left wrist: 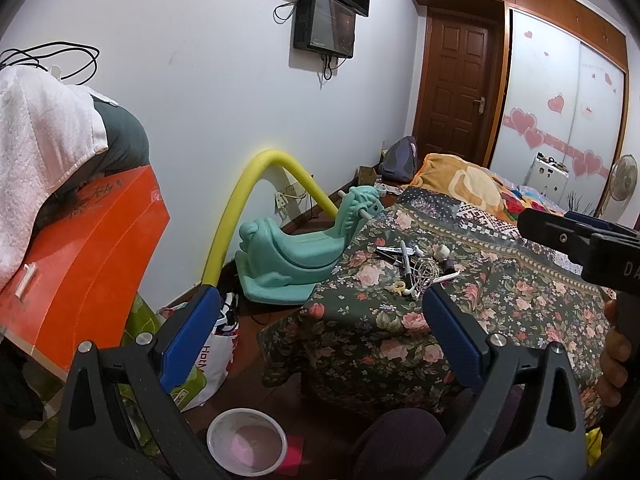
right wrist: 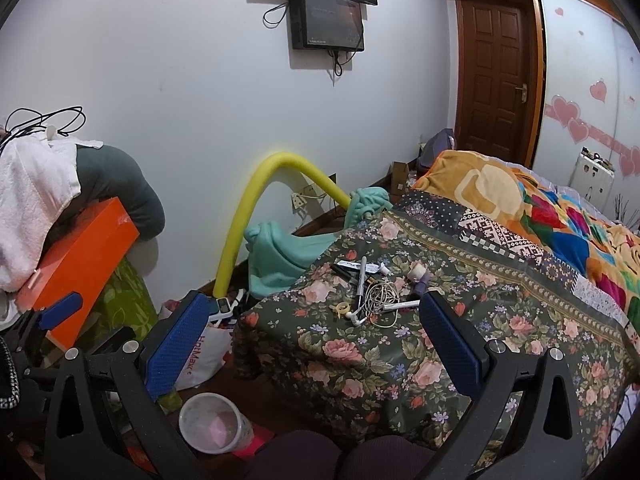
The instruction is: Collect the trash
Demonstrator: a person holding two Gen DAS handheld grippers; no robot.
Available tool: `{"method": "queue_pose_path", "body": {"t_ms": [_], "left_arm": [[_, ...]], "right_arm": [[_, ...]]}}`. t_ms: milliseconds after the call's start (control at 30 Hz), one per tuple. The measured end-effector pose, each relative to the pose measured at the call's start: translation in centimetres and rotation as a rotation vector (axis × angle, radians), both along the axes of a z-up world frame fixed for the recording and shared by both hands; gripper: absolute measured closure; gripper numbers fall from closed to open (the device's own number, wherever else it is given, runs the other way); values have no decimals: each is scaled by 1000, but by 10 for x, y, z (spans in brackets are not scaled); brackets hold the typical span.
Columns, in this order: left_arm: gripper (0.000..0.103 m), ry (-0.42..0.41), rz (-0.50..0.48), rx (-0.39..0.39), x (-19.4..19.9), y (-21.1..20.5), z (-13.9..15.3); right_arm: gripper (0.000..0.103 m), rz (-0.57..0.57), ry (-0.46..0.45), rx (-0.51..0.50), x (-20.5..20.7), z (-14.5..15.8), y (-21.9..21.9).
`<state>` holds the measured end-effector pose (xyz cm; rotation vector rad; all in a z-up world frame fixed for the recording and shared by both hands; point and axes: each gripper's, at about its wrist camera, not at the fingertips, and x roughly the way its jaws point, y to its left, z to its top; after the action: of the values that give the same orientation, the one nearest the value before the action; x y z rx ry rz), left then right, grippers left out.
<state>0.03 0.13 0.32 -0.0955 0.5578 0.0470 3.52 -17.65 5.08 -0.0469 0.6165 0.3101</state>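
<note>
Left-wrist view first: the left gripper (left wrist: 320,312) hangs with its blue-padded jaws spread wide and nothing between them, aimed over the corner of the bed with the floral cover (left wrist: 500,292). Ahead of it on that cover lies the small clutter (left wrist: 412,268), pens, a tangle of white earphone cable and a few small bits, apart from both pads. On the floor below sits the white plastic tub (left wrist: 247,446) with something pink inside (contents too blurred to name). The right gripper (left wrist: 580,240) pokes in from the right edge, but from here one cannot tell how its jaws stand. A teal rocking horse (left wrist: 296,248) and a bent yellow foam tube (left wrist: 240,208) stand by the wall.

Over to the right-wrist view: the right gripper (right wrist: 316,318) shows jaws spread wide as well, empty, with the clutter (right wrist: 376,292) lying between and just beyond the fingertips in the picture, untouched. The tub (right wrist: 214,424) sits low on the floor beside a white shopping bag (right wrist: 204,360). At far left, the orange box (right wrist: 80,264) leans under a white towel (right wrist: 32,200).
</note>
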Motion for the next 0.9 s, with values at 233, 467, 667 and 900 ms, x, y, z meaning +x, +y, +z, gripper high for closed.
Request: {"method": "queue_pose_path", "body": {"t_ms": [233,467,667,900], "left_arm": [[1,-1,-2,-2,-1,-1,0],[1,1,-4,-4,0,0,1],[1,0,-7,-1,0,-1,2],[1,2,-9,3,1,-3,4]], "right_arm": [[0,-2,-4,-2,0,1,2],[0,-2,-2,-2,0,1,1],[0,-2,-3,-1,0,1,1],[0,-1,-4,0,-1,1,0]]}}
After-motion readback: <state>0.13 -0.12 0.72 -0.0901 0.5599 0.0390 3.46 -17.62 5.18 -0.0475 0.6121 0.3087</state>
